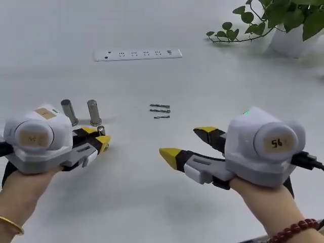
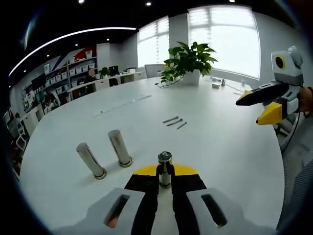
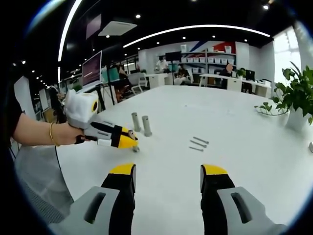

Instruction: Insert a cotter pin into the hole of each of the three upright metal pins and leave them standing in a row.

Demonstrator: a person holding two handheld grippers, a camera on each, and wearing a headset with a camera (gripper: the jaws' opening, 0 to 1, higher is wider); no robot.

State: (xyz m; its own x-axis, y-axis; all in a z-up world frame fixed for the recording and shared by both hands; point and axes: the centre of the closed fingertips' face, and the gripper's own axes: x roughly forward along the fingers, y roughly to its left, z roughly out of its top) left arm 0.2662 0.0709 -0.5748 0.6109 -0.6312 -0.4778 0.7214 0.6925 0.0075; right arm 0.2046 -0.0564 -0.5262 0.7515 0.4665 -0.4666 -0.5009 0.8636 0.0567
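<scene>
Left gripper [image 1: 101,139], near left, carried in a hand [image 1: 23,190] with a gold bangle [image 1: 11,226] at the wrist: yellow-tipped jaws pressed together on the third metal pin [image 1: 101,130], which stands upright between the tips on the white table [image 1: 147,202]. In the left gripper view this pin [image 2: 165,166] rises at the middle of the jaws, its top bright and its lower part hidden by them. Two metal pins [image 1: 81,112], just beyond the left gripper and slightly left of its tips: upright, side by side, not touching, each on a wider foot, with the gripper's body covering the foot of the left one in the head view. Cross-holes on all three are too small to make out. Power strip [image 1: 137,53], far, left of centre: white, lying flat, sockets up. Cotter pins [image 1: 160,111], three, centre of the table: lying flat and parallel, one behind another, close together, well apart from the metal pins and farther out than both grippers; their form is too fine to tell. Right gripper [image 1: 186,143], near right, in a hand [image 1: 258,200] with a red bead bracelet [image 1: 296,230]: jaws spread wide, tips pointing left toward the left gripper, well apart from it. Potted plant [image 1: 276,17], far right: green leaves, white pot, cut off by the top and right edges.
</scene>
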